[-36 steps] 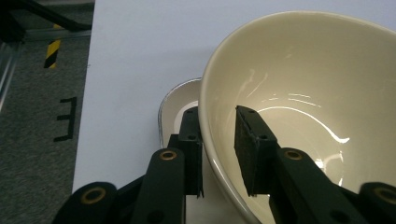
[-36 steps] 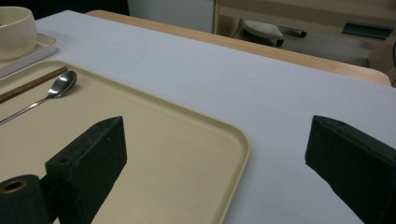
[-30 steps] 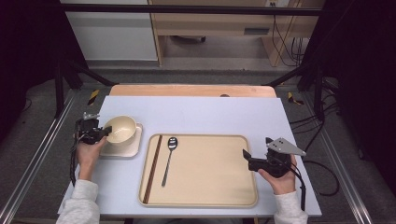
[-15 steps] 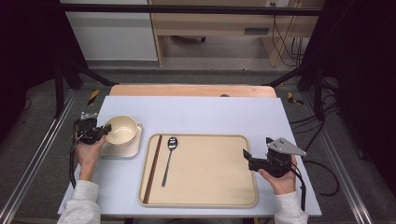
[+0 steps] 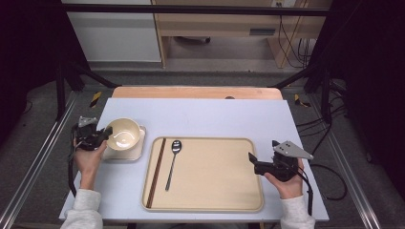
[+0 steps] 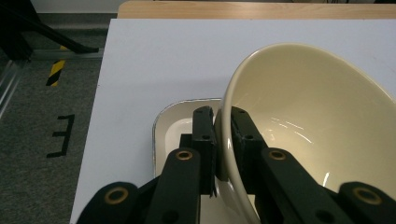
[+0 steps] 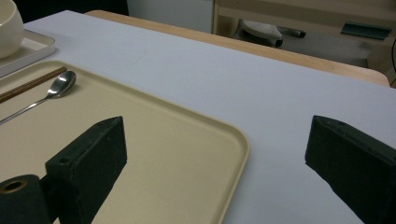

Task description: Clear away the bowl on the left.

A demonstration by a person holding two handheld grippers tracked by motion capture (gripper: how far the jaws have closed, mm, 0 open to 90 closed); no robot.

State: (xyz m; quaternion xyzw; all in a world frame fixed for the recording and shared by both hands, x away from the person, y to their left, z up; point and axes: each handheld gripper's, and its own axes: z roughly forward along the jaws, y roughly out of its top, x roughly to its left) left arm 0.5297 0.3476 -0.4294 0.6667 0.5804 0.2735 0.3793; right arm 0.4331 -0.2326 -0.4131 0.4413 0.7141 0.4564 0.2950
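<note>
Broadly: table (image 5: 200, 114), white top, wooden strip at the far edge. Nearer the right side, tray (image 5: 210, 176), with chopsticks (image 5: 156, 171) and spoon (image 5: 172, 163) lying along its left end, long axes running near to far. Left of the tray and just beside it, small square plate (image 5: 136, 153) under the bowl (image 5: 125, 134). Bowl tipped, mouth turned toward the tray, near rim raised off the plate. Left gripper (image 5: 102, 136) clamped on that rim, one finger (image 6: 243, 135) inside the wall, the other outside, pads pressing. So: tray directly to the right of the held bowl, a short sideways carry, probably. Right gripper (image 5: 252, 160) at the tray's right edge, jaws wide apart, holding nothing, well apart from the bowl.
</note>
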